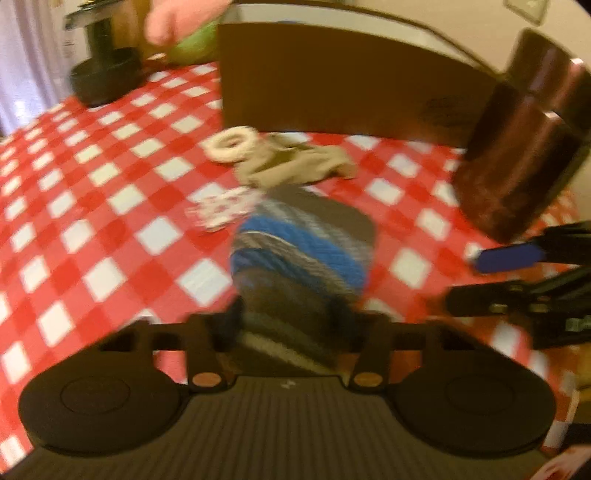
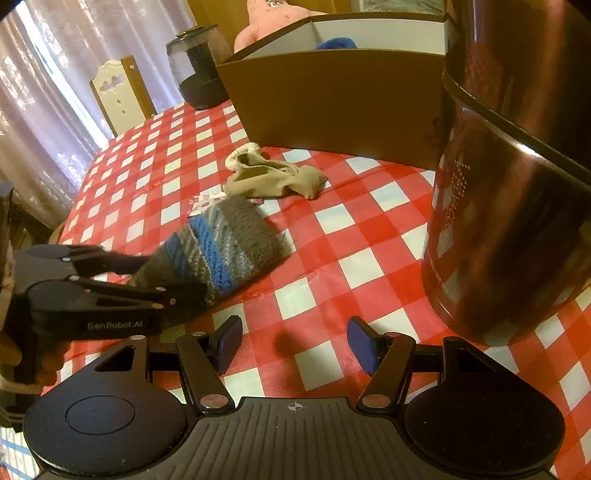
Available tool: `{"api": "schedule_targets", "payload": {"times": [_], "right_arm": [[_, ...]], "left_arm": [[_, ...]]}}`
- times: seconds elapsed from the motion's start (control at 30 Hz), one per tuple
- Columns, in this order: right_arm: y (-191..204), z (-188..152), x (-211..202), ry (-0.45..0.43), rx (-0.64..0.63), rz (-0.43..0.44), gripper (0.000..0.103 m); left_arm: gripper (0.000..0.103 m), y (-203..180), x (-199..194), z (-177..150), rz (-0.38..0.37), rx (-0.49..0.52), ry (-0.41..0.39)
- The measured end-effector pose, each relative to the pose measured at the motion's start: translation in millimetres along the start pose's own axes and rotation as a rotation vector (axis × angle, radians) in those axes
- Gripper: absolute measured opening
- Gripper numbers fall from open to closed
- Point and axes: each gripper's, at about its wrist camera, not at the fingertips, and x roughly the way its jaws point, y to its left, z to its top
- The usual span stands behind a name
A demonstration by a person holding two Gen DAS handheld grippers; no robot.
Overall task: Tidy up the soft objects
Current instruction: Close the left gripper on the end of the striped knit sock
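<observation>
A knitted sock striped grey and blue lies on the red-and-white checked tablecloth. My left gripper is shut on its near end, a finger pressed on each side. The right wrist view shows the same grip on the sock. A beige sock lies crumpled behind it, with a white fabric ring at its far end and a small red-patterned cloth beside it. My right gripper is open over bare tablecloth, nothing between its blue pads.
A brown cardboard box stands behind the socks with something blue inside. A tall dark red flask stands close on the right. A black jar, a pink plush and a chair lie beyond.
</observation>
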Motion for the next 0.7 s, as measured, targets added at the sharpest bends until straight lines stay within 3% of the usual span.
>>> {"api": "schedule_targets", "payload": {"times": [0.1, 0.2, 0.27, 0.37, 0.43, 0.5, 0.6, 0.7], "right_arm": [[1.0, -0.1, 0.5, 0.002, -0.003, 0.002, 0.063], [3.2, -0.6, 1.2, 0.004, -0.009, 0.005, 0.063], [3.6, -1.2, 0.9, 0.005, -0.011, 0.007, 0.063], [2.7, -1.5, 1.5, 0.009, -0.009, 0.005, 0.063], [1.8, -1.0, 1.9, 0.010, -0.008, 0.004, 0.063], [1.5, -0.5, 2.4, 0.010, -0.010, 0.004, 0.063], [2.8, 0.9, 3.2, 0.007, -0.020, 0.009, 0.063], [6.4, 3.0, 2.6, -0.007, -0.038, 0.022, 0.063]], "left_arm": [[0.033, -7.7, -1.8, -0.9, -0.022, 0.007, -0.001], [0.071, -14.1, -0.9, 0.0, 0.030, 0.026, -0.005], [0.072, -11.0, 2.7, 1.7, 0.047, 0.009, 0.010], [0.066, -6.8, 5.8, 3.1, 0.027, -0.020, 0.010], [0.042, -5.9, 5.4, 2.5, 0.015, -0.021, 0.000], [0.025, -5.8, 3.6, 2.0, -0.011, -0.018, -0.012], [0.022, -5.9, -2.6, 1.1, -0.050, -0.031, -0.022], [0.022, -4.4, -18.9, -4.0, -0.024, -0.014, -0.054]]}}
